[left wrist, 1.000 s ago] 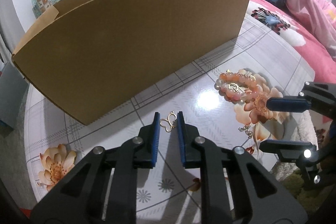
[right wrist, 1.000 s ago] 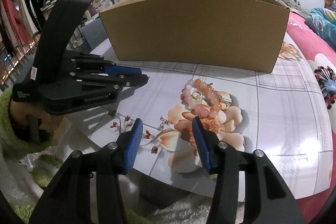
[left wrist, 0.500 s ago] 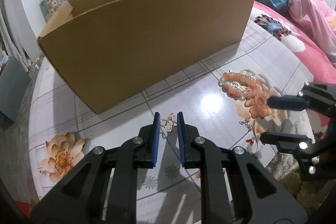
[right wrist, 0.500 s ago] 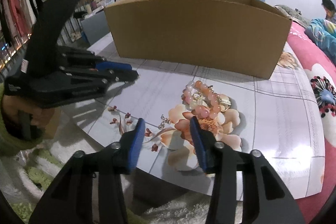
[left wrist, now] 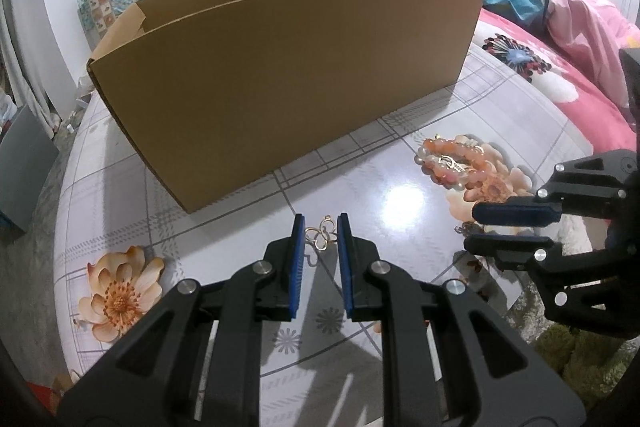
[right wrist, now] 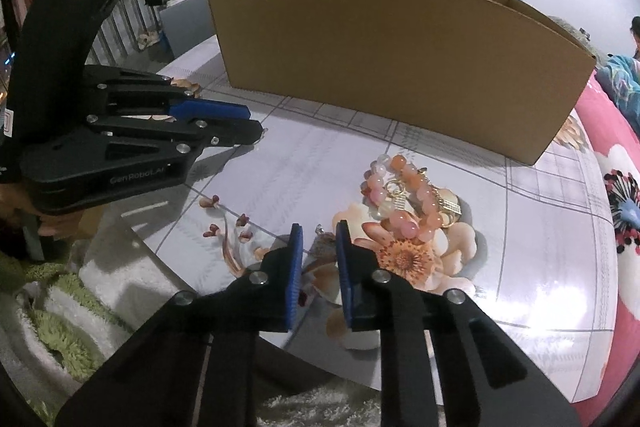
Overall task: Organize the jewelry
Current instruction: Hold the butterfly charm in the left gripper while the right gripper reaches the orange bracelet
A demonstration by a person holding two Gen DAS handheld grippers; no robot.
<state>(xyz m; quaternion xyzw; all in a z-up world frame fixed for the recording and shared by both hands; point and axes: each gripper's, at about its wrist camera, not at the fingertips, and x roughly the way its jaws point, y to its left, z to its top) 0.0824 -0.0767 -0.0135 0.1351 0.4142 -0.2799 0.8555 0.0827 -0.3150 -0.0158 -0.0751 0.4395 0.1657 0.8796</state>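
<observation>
A small gold looped wire charm (left wrist: 321, 237) sits pinched between the blue pads of the left gripper (left wrist: 320, 233), just above the glossy flower-printed surface (left wrist: 224, 227). At three o'clock from it, the right gripper (right wrist: 319, 241) is closing around a small silvery trinket (right wrist: 323, 235); contact is hard to make out. The heap of pink and orange bead bracelets (right wrist: 404, 195) lies at one o'clock of that trinket. The open brown cardboard box (left wrist: 288, 75) stands at twelve o'clock, its inside hidden.
</observation>
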